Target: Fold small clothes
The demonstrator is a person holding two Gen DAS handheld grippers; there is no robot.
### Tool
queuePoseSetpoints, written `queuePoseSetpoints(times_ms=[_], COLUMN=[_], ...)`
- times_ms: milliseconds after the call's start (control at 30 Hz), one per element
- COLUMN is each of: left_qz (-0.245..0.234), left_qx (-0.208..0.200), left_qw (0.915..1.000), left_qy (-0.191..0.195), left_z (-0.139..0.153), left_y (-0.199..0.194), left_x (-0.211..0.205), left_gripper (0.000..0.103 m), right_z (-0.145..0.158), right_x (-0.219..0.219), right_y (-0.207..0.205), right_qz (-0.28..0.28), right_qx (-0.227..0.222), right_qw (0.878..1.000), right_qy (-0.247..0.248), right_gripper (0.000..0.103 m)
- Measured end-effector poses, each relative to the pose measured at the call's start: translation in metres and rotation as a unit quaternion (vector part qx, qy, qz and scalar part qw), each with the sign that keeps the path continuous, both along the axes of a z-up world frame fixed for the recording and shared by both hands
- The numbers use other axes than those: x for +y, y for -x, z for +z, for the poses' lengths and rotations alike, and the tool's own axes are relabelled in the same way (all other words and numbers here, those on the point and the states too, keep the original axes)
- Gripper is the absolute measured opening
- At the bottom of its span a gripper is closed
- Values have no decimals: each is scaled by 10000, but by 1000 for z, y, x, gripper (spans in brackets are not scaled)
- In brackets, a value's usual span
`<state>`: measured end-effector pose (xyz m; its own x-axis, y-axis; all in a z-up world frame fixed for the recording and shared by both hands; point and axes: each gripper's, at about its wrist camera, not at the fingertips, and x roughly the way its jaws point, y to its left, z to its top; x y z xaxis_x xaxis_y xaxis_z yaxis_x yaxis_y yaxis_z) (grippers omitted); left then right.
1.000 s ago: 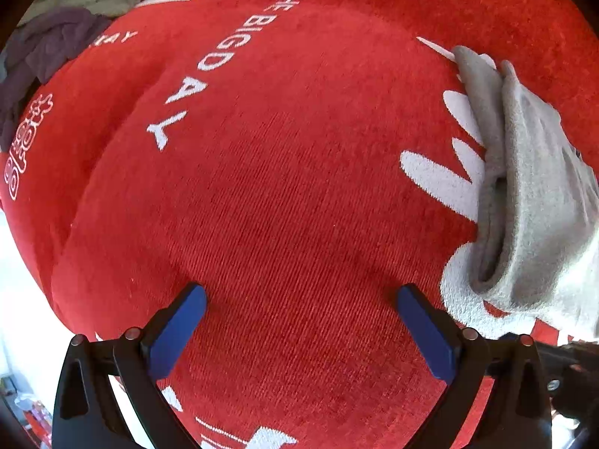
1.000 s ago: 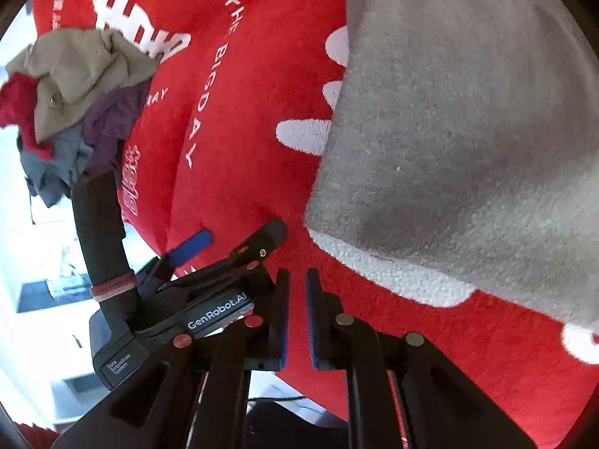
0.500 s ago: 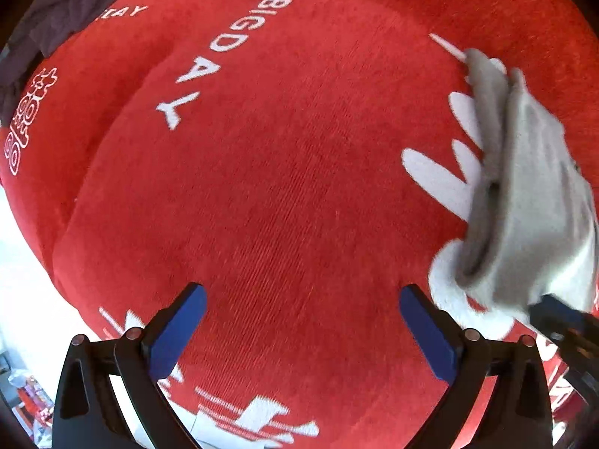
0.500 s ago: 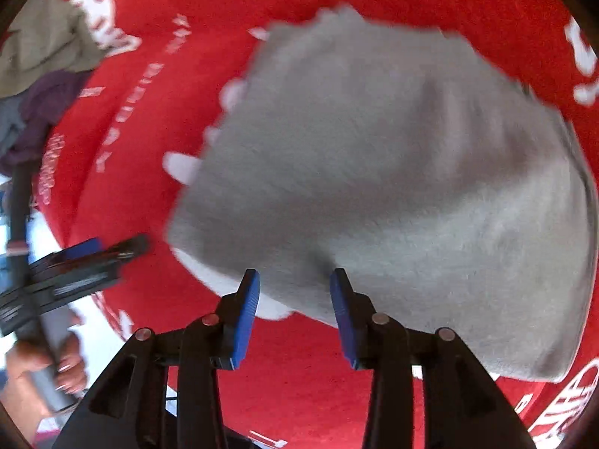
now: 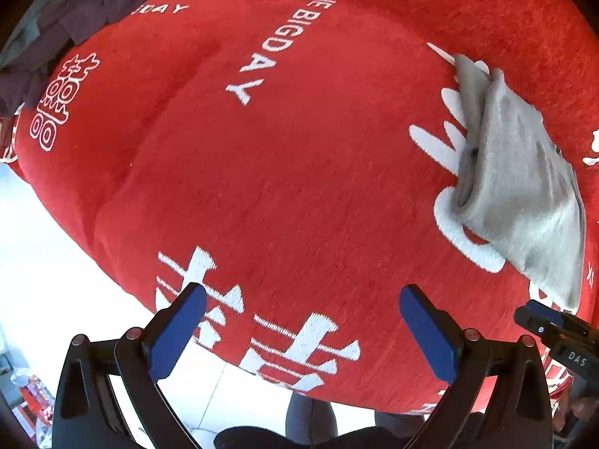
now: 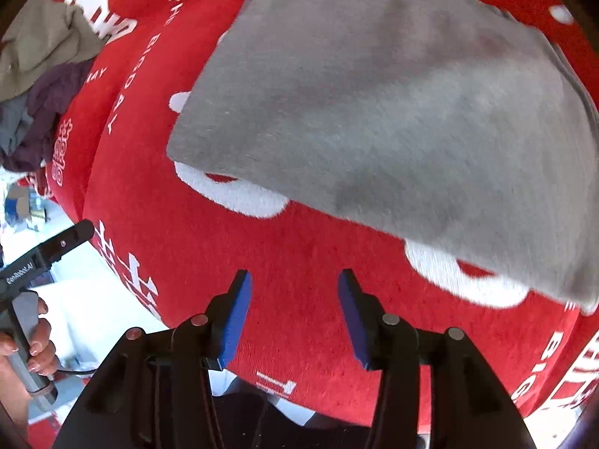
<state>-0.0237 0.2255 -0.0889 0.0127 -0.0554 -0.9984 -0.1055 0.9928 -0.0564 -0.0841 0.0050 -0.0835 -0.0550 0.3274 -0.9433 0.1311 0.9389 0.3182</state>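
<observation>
A folded grey garment (image 6: pixel 393 112) lies flat on the red cloth with white lettering (image 6: pixel 299 262); in the left wrist view the same garment (image 5: pixel 524 179) sits at the right. My right gripper (image 6: pixel 294 299) hovers just short of its near edge, jaws opening, nothing between them. My left gripper (image 5: pixel 301 314) stands wide open over bare red cloth (image 5: pixel 262 168), well left of the garment, holding nothing. The right gripper's tip (image 5: pixel 539 318) shows at the lower right of the left wrist view. The left gripper's body (image 6: pixel 45 254), held by a hand (image 6: pixel 33 351), appears at the left of the right wrist view.
A heap of unfolded clothes (image 6: pixel 41 75), olive, purple and grey, lies at the far left of the cloth; the heap (image 5: pixel 75 18) is also at the top left in the left wrist view. The near cloth edge (image 5: pixel 232 359) drops to a pale floor. A person's legs show below.
My right gripper went from shut to open and drew back from the grey garment. My left gripper rose and pulled back toward the near cloth edge, staying open.
</observation>
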Motion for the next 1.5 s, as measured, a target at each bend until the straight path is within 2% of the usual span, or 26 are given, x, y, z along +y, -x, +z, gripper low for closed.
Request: queuePoseSetpoints(times_ms=[133, 233, 367, 467, 600, 767, 867, 1000, 1067, 1167, 1233, 1333, 1367, 1433, 1467, 1500], left_qz=[140, 80, -46, -54, 17, 132, 172, 237, 267, 324, 370, 369, 364, 458, 507, 553], left_qx=[86, 30, 14, 31, 50, 156, 201, 227, 207, 236, 296, 195, 165, 172, 178, 169], left_qw=[9998, 9999, 9995, 9983, 9953, 9892, 9838, 9755, 9712, 9664, 9635, 9632, 9621, 9569, 9555, 9544], left_qy=[149, 133, 304, 581, 962, 1454, 1776, 2175, 2360, 2539, 2636, 2654, 2697, 2861, 2901, 2929], left_z=[-3, 2, 4, 1, -5, -15, -20, -27, -30, -37, -44, -45, -45, -47, -48, -49], left_y=[3, 1, -3, -6, -9, -19, -27, -39, -44, -50, -53, -55, -55, -57, -58, -60], left_x=[3, -7, -24, -34, -42, -55, -65, -80, -88, -97, -103, -109, -111, -113, -114, -117], left_gripper=[103, 103, 103, 103, 103, 103, 103, 103, 103, 103, 103, 103, 103, 103, 103, 103], right_z=[2, 4, 8, 9, 9, 1, -7, -21, -34, -47, -54, -65, -70, -75, -79, -81], right_x=[-2, -6, -14, -18, -24, -35, -40, -53, -59, -65, -68, -74, -75, -76, -75, -77], right_y=[9, 11, 12, 13, 14, 14, 13, 16, 19, 23, 24, 27, 29, 30, 29, 29], right_qz=[-133, -180, -278, -335, -459, -831, -1203, -2037, -2537, -3051, -3280, -3760, -3960, -4160, -4256, -4295], right_qx=[-4, -14, -63, -101, -156, -224, -221, -188, -99, -56, -51, -28, 4, 43, 76, 87], right_qw=[9999, 9998, 9996, 9993, 9985, 9934, 9858, 9621, 9424, 9186, 9072, 8771, 8626, 8456, 8349, 8299], right_qy=[-21, -36, -73, -112, -251, -753, -1149, -1801, -2176, -2509, -2636, -2988, -3149, -3346, -3488, -3560], right_gripper=[54, 54, 54, 54, 61, 61, 61, 63, 63, 63, 63, 63, 63, 63, 62, 50])
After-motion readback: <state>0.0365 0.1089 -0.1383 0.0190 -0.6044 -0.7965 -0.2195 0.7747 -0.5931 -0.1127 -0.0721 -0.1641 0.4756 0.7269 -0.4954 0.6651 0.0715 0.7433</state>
